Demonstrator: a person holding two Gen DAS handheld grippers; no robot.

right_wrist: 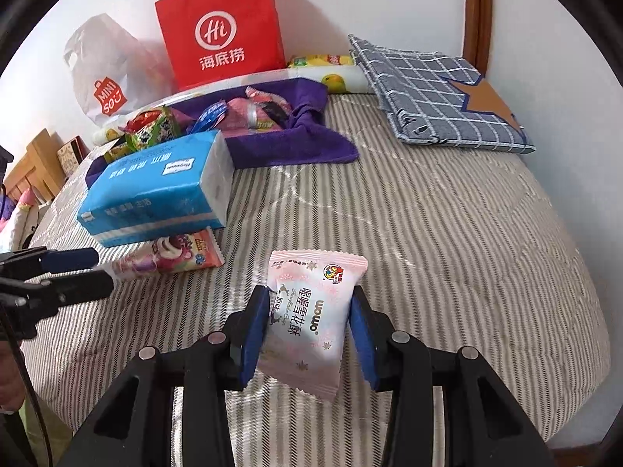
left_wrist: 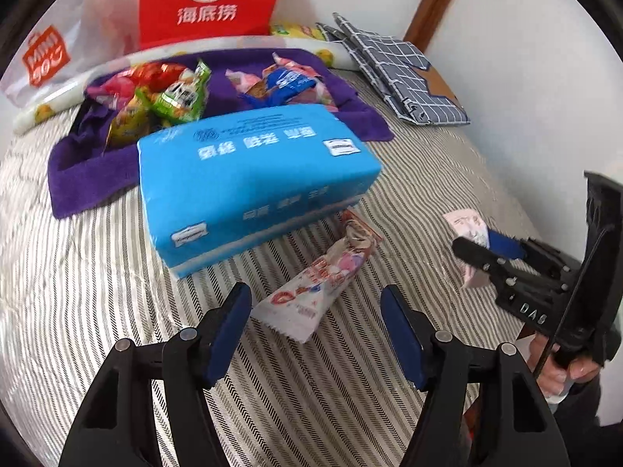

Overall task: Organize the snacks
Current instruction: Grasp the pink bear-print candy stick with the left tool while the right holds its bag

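Right claw (right_wrist: pixel 309 336) pinches a pink snack (right_wrist: pixel 311 323); left claw (left_wrist: pixel 315 311) spread over a wrapped snack (left_wrist: pixel 319 284) — blue tissue pack (left_wrist: pixel 253 179) just beyond.

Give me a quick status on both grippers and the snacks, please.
Right gripper shut on pink snack packet. Left gripper open over strawberry-bear snack packet. Blue tissue pack lies before purple towel.

A red paper bag (right_wrist: pixel 222 27) reads "Hi 海底捞"; the white plastic bag (right_wrist: pixel 103 70) "MINISO"; the pink snack packet (right_wrist: pixel 311 323) "wowo".
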